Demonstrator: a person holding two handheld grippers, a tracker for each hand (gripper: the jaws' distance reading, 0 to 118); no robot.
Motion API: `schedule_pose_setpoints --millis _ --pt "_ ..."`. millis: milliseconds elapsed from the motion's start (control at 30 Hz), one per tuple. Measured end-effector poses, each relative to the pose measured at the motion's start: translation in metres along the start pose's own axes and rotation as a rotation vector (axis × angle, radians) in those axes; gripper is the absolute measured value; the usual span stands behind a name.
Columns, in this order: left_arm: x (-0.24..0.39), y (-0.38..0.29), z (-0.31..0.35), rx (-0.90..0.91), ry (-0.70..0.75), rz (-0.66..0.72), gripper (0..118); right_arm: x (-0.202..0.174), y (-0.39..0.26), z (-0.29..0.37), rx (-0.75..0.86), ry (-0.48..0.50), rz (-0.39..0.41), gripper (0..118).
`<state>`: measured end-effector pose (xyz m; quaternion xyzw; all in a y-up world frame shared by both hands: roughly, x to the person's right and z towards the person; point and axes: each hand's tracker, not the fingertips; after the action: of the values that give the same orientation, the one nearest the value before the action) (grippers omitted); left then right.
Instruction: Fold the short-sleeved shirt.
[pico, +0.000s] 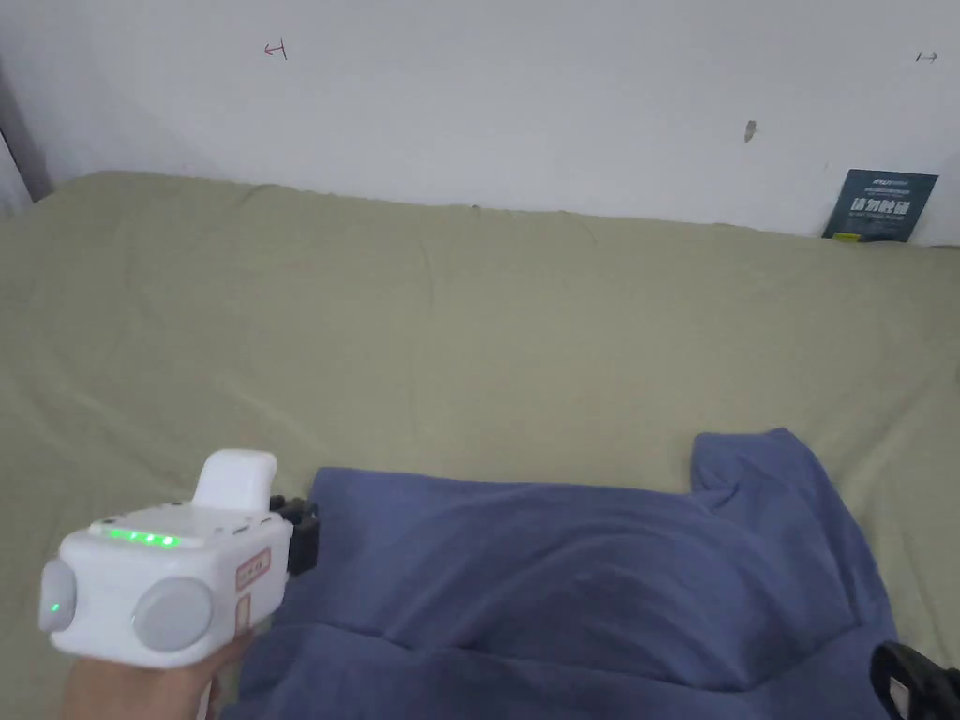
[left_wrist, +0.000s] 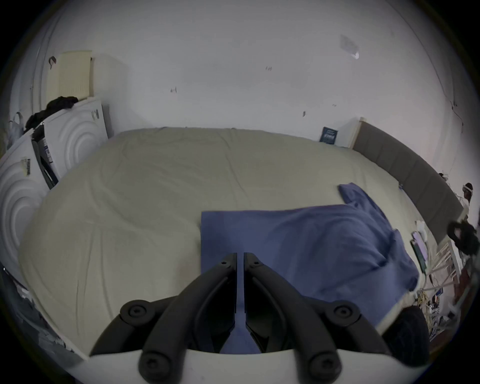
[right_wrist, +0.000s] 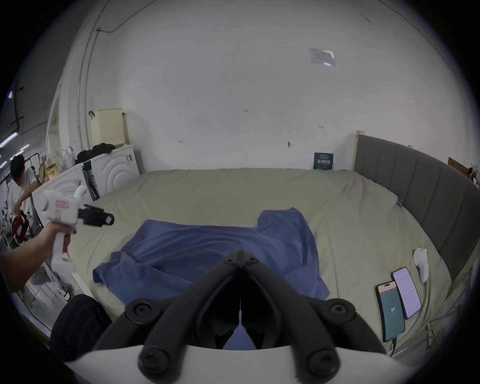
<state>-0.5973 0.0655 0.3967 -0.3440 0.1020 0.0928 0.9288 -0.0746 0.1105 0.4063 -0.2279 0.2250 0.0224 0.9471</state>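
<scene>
Head view: blue shirt (pico: 600, 581) at bed's (pico: 469, 328) near edge; far half bare; left gripper (left_wrist: 240, 256), right gripper (right_wrist: 241, 253) both pressed together, empty.

Shirt (right_wrist: 220, 249) under my jaws: soft matt blue cloth, creased. Bed sheet (pico: 469, 337) beyond: matt olive cloth, wrinkled. My jaws: matt black plastic; housings glossy white plastic.

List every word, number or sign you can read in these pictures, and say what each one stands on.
No text reads clearly.
Dark teal card leaning on the white wall: pale lettering, too blurred to quote.
Red-edged sticker on the white left gripper: too small.
Two lit phones on the olive bedsheet: too small.
Small red wall mark: a scribble, not legible.
</scene>
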Motion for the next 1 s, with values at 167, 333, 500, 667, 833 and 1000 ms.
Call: schedule_pose_setpoints --millis 167,333,500,667,833,1000 --pt "-0.014 0.036 -0.084 -0.098 0.039 -0.024 4 0.015 -0.001 -0.021 -0.042 -0.029 -0.032 1" --pt "-0.012 0.047 -0.133 -0.191 0.081 -0.055 108 0.023 0.000 -0.038 -0.070 -0.041 -0.037 1" --pt "-0.008 0.043 -0.167 -0.302 0.104 -0.032 103 0.024 0.002 -0.047 -0.080 -0.036 -0.060 1" --pt "0.011 0.040 -0.153 -0.299 0.080 -0.067 0 0.023 0.003 -0.051 -0.099 -0.041 -0.064 1" --pt "0.014 0.031 -0.131 -0.258 0.029 -0.065 0 0.032 0.011 -0.072 -0.141 -0.040 -0.065 1" --pt "0.019 0.045 -0.098 -0.145 -0.023 -0.045 0 0.067 0.033 -0.141 -0.220 -0.050 -0.013 1"
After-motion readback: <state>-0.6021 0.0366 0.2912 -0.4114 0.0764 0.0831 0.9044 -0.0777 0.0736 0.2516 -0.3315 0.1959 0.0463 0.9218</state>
